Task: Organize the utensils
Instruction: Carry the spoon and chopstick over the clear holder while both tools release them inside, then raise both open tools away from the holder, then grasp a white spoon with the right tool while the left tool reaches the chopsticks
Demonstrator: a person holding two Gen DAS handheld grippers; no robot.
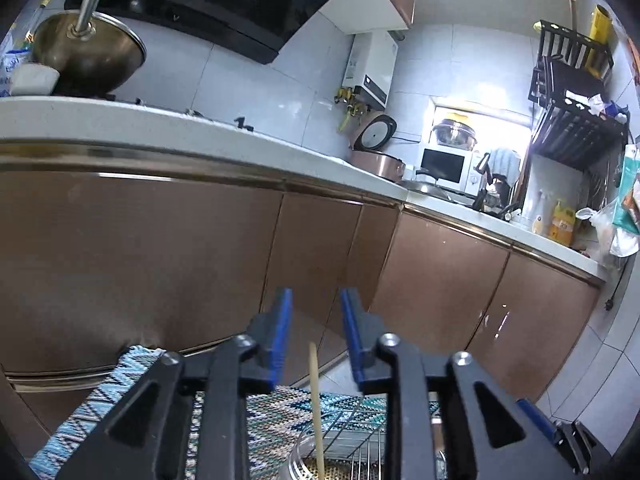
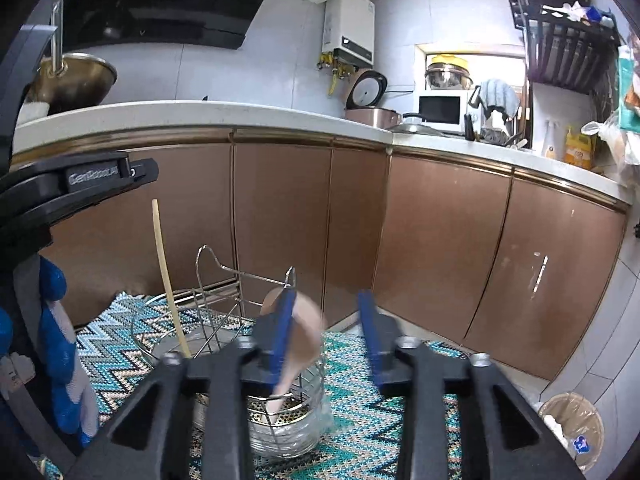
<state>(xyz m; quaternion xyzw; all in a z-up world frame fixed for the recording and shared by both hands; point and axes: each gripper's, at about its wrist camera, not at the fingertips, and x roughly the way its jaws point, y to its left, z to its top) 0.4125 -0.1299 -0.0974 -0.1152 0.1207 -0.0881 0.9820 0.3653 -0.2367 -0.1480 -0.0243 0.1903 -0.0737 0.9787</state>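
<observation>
Release is the step in hand, judging by how things lie around the wire utensil holder (image 2: pixel 248 312), which stands on the zigzag-patterned mat (image 2: pixel 360 412) in front of the brown cabinet doors (image 2: pixel 440 248).

The right gripper (image 2: pixel 326 336) hangs just above the holder's glass-walled cup with its blue pads parted, and nothing is pressed between them. A wooden spoon (image 2: pixel 306 332) leans out of that cup, its pale bowl just behind the left-hand pad; the spoon is blurred, so whether it touches that pad I cannot tell, but it looks let go, with its handle end down on the perforated metal bottom.

The left gripper (image 1: pixel 316 336) is likewise part-open and grips nothing. A single bamboo chopstick (image 1: pixel 316 408) rises between its pads without touching either, its foot down in the holder's left side; in the right wrist view the same stick stands tall by the holder's left rim.

Both utensils sit in the holder, in separate parts of it. The next move calls for lifting each gripper straight up and clear, keeping the pads wide of the chopstick and spoon so neither gets dragged out or tipped.
</observation>
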